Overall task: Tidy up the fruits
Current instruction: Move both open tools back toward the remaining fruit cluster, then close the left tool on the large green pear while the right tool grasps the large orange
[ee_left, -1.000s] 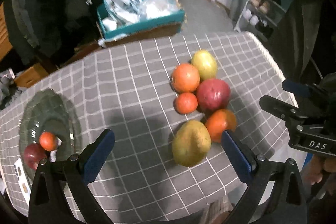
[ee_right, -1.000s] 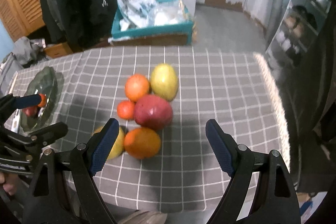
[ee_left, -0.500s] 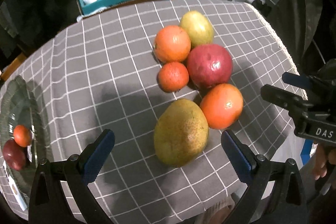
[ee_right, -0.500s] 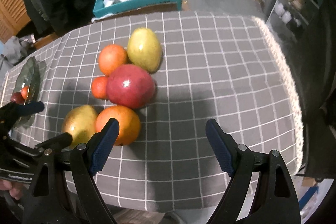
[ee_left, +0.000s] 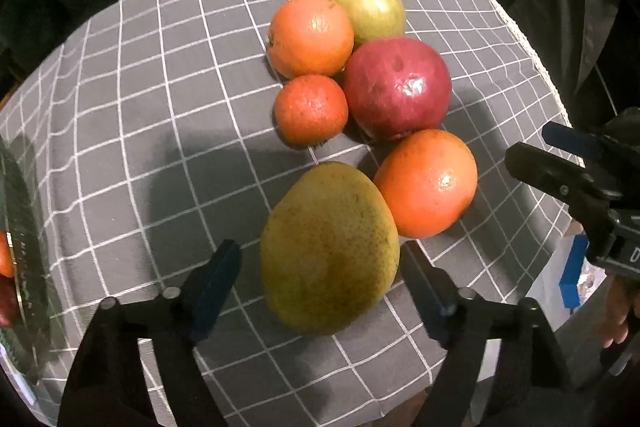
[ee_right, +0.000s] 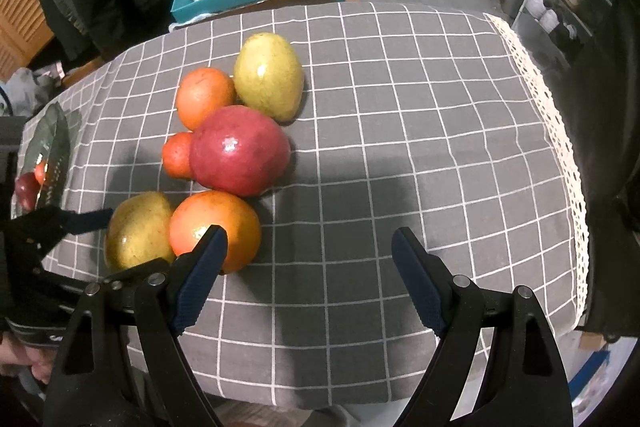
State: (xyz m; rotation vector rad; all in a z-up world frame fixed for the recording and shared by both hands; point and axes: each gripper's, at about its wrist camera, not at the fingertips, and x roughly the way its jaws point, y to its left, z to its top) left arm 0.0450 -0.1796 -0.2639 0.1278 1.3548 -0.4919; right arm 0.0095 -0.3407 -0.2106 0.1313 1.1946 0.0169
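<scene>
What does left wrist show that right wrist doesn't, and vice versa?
Left wrist only: the left gripper with its jaws around the near yellow-green mango; they have just been closing, a gap visible at the left pad.

Right wrist only: the right gripper open over bare grey checked tablecloth.

Both: six clustered fruits, the red pomegranate central; the glass plate.

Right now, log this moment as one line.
left gripper: fingers closing around near mango, not gripping | right gripper: open, empty | glass plate: two fruits

Both wrist views look steeply down, close over the fruit pile (ee_left: 360, 131) (ee_right: 224, 155), which both share.
</scene>
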